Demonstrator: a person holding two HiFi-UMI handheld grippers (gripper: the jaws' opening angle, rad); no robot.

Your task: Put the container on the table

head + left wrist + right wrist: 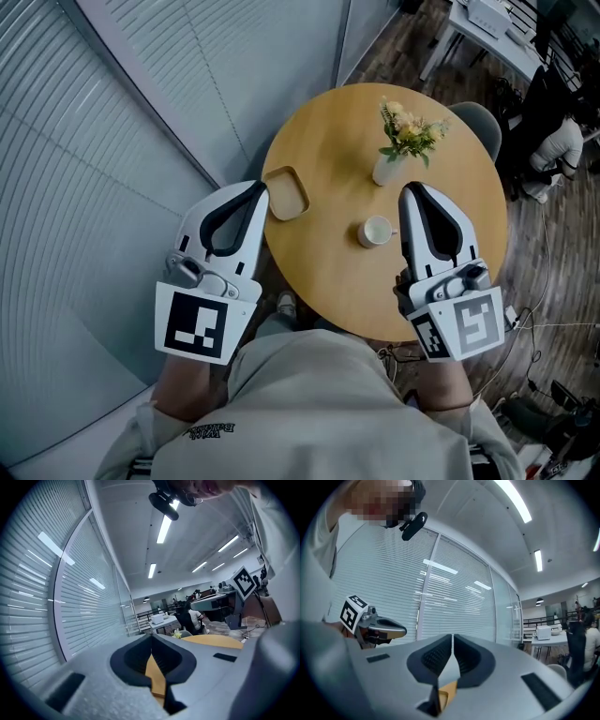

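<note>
- The container (288, 193), a shallow tan dish with rounded corners, lies flat on the round wooden counter (328, 141), close to its left edge.
- The left gripper (260, 188) is held out at the counter's left rim. Its tip is just beside the container's near-left corner. From the head view I cannot tell whether the two touch.
- In the left gripper view the jaws are pressed together at the tip and there is nothing between the dark pads. Only a sliver of tan surface shows through the hollow behind them.
- The container sits outside the left jaws, slightly ahead and to the right of their tip.
- The right gripper (411, 189) hovers over the right half of the counter, well apart from the container.
- The right jaws are drawn together, with only a thin slit between the pads, and they hold nothing.
- A white cup (376, 231) stands between the two grippers, just left of the right gripper's body, with its handle pointing right.
- A white vase (386, 171) of yellow flowers (409, 131) stands beyond the cup, near the right gripper's tip.
- A grey chair (474, 120) is tucked against the counter's far right side.
- A glass wall (112, 141) with slatted blinds runs along the left.
</note>
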